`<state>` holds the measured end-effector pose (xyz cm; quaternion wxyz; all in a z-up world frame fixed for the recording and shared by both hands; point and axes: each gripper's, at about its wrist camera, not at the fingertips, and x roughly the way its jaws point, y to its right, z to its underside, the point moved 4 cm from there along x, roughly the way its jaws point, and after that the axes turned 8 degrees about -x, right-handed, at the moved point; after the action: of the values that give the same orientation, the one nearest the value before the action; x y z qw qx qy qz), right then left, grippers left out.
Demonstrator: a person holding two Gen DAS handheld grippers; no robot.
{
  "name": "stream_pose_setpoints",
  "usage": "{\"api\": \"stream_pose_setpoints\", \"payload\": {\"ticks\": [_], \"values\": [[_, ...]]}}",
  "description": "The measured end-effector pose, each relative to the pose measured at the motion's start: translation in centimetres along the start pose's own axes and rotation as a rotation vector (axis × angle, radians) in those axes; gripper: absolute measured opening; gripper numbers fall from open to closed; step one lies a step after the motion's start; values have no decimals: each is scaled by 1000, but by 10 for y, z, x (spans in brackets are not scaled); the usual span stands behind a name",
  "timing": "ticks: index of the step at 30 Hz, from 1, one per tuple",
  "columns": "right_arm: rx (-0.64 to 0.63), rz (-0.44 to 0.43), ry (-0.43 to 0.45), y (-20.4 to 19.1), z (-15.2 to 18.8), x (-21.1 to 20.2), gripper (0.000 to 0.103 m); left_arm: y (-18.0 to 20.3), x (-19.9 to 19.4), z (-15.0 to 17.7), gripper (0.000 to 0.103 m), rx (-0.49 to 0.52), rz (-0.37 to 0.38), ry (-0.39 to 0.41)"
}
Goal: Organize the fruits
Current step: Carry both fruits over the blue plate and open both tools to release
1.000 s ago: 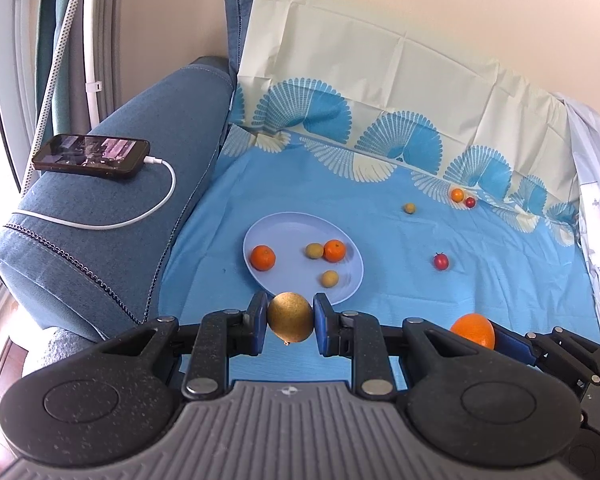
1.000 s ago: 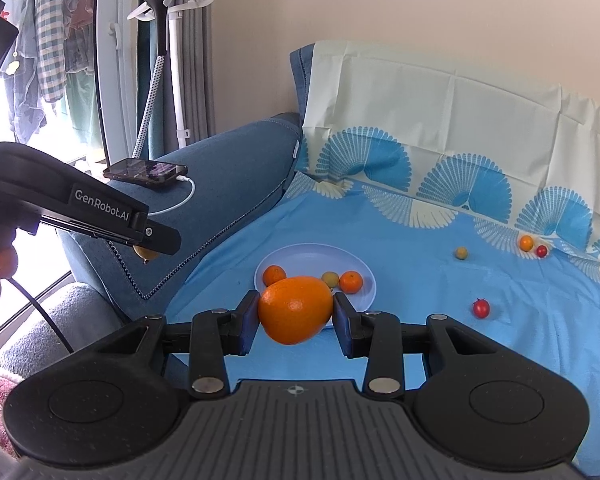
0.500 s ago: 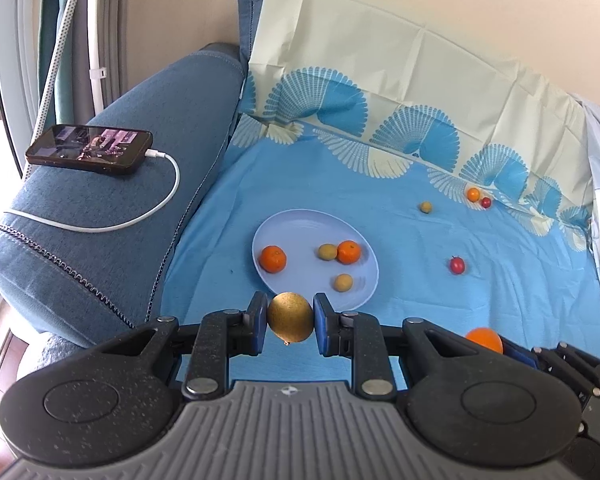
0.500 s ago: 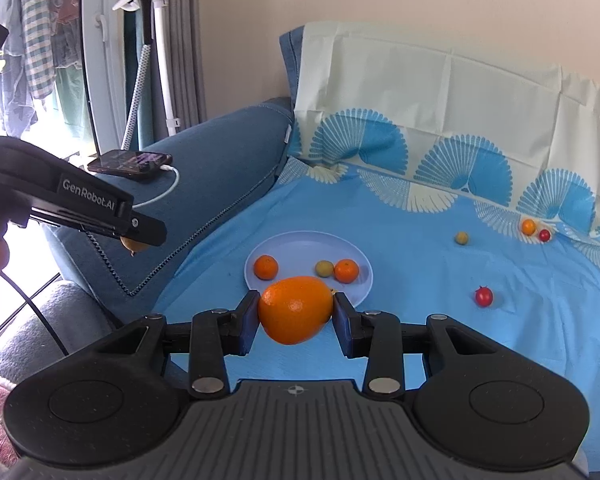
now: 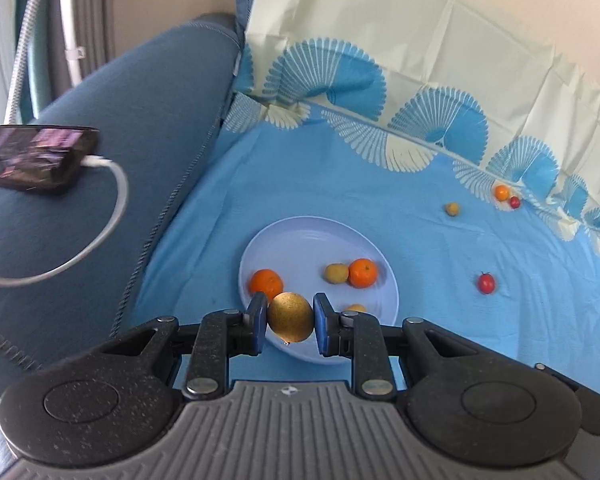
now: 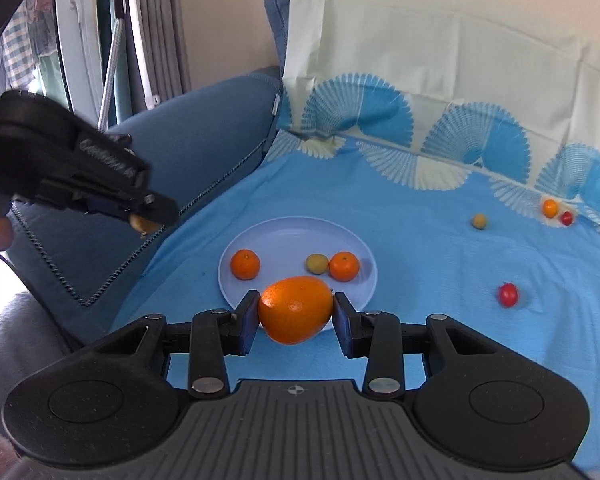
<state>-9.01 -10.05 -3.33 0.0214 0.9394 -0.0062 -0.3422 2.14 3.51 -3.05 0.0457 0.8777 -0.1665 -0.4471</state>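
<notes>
Both grippers have pushed in toward the plate (image 5: 284,236) over the last second, and it now looms much larger in each view, with its near rim sliding under the fingers. The left gripper (image 5: 290,323) is pinching a golden-brown round fruit (image 5: 290,322) between its blue pads, hanging just over the plate's near edge; it looks speckled, matte and firm, with a small stem nub at the bottom. The right gripper (image 6: 296,311) is clamped on a large orange (image 6: 296,308), egg-shaped, glossy and bright, held across its widest part, also at the near rim. I'd judge that orange the heavier of the two, with a stiff rind that takes a firm squeeze, though the waxy skin could slip if the hold sits off the middle. The small one seems light and easy to hold. Already on the plate lie two mandarins (image 6: 245,264) and a greenish-yellow fruit (image 6: 316,263) touching one of them; the left view also shows another small yellowish one by the pad. Out on the blue sheet (image 6: 420,240) a red cherry tomato (image 6: 508,294) sits alone, and three more small fruits lie well back near the fan-print border. A phone (image 5: 36,160) charges on the sofa arm (image 5: 148,120).
</notes>
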Motion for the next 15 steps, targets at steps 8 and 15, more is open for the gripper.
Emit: {"api": "stream_pose_setpoints", "payload": {"ticks": [8, 15], "values": [[37, -6, -82, 21, -3, 85, 41, 9, 89, -20, 27, 22, -56, -69], [32, -15, -125, 35, 2, 135, 41, 15, 138, -30, 27, 61, -71, -111]]}}
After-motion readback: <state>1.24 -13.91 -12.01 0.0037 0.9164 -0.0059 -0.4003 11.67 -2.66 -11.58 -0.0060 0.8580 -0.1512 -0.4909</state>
